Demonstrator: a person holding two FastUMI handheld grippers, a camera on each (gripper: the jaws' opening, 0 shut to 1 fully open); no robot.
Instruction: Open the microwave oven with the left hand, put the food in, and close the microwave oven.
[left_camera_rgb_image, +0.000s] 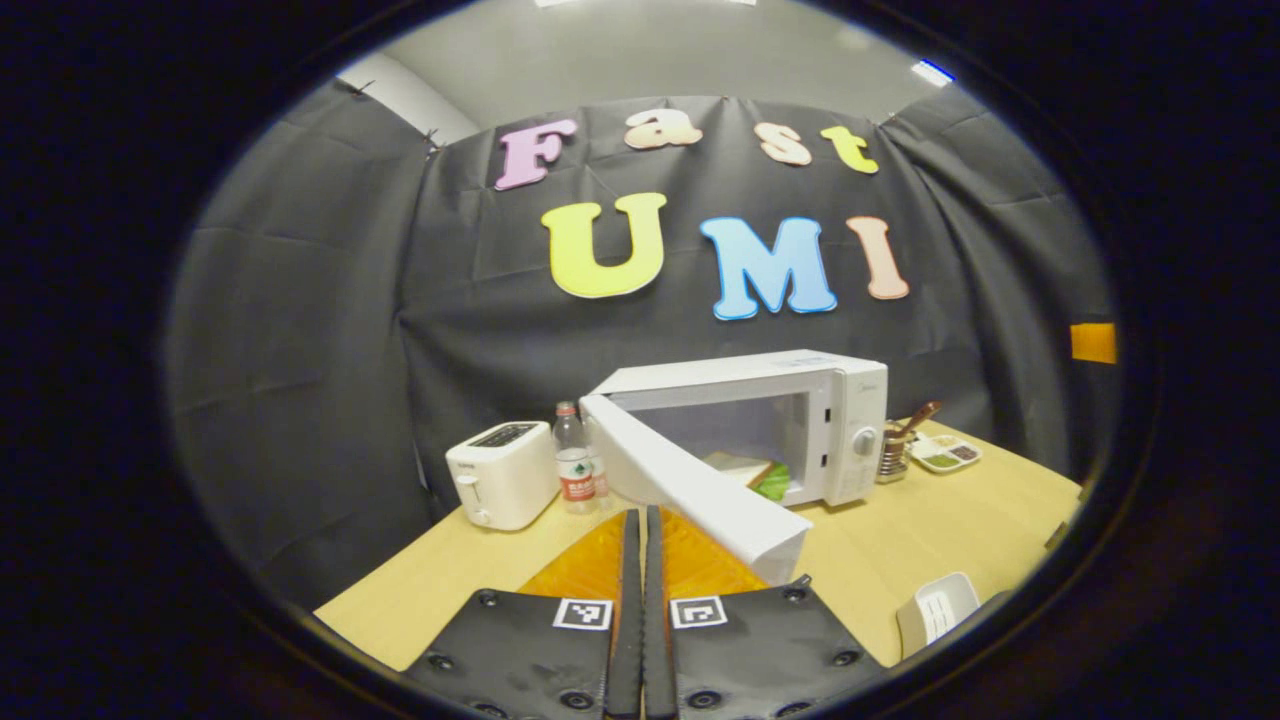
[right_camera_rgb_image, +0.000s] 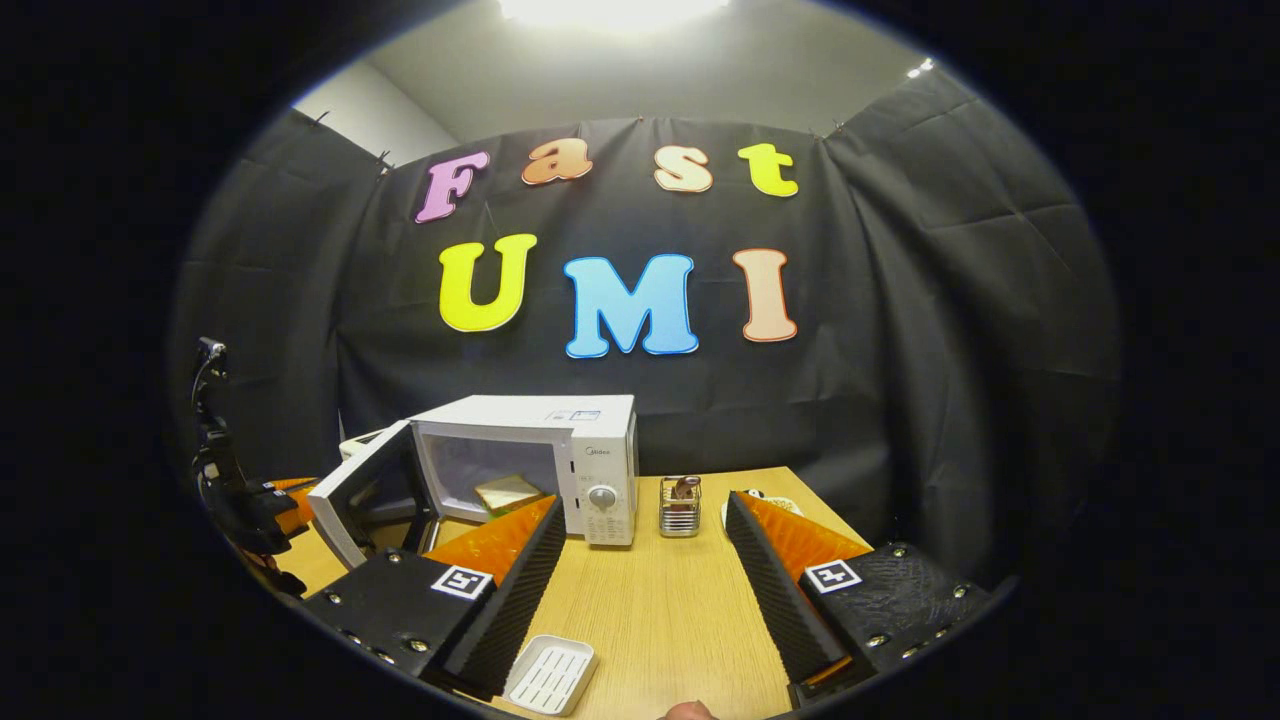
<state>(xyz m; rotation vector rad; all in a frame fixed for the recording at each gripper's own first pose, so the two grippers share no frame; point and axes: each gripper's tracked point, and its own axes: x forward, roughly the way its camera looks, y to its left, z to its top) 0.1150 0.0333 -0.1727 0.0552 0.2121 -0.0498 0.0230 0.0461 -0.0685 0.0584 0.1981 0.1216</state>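
Inside, the open microwave oven (right_camera_rgb_image: 560, 450) holds the food (right_camera_rgb_image: 507, 492) on its floor

White microwave (left_camera_rgb_image: 790, 400) w/ white door (left_camera_rgb_image: 690, 480), tan woodgrain table (right_camera_rgb_image: 660, 600), white toaster (left_camera_rgb_image: 500, 472), red-label bottle (left_camera_rgb_image: 574, 470).

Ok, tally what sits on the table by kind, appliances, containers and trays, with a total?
Appliances: 2, the white microwave oven with its door open and the white two-slot toaster.
Containers: 2, the clear plastic water bottle and the ribbed metal holder.
Trays: 2, the white divided dish and the white slotted tray.
Total: 6.
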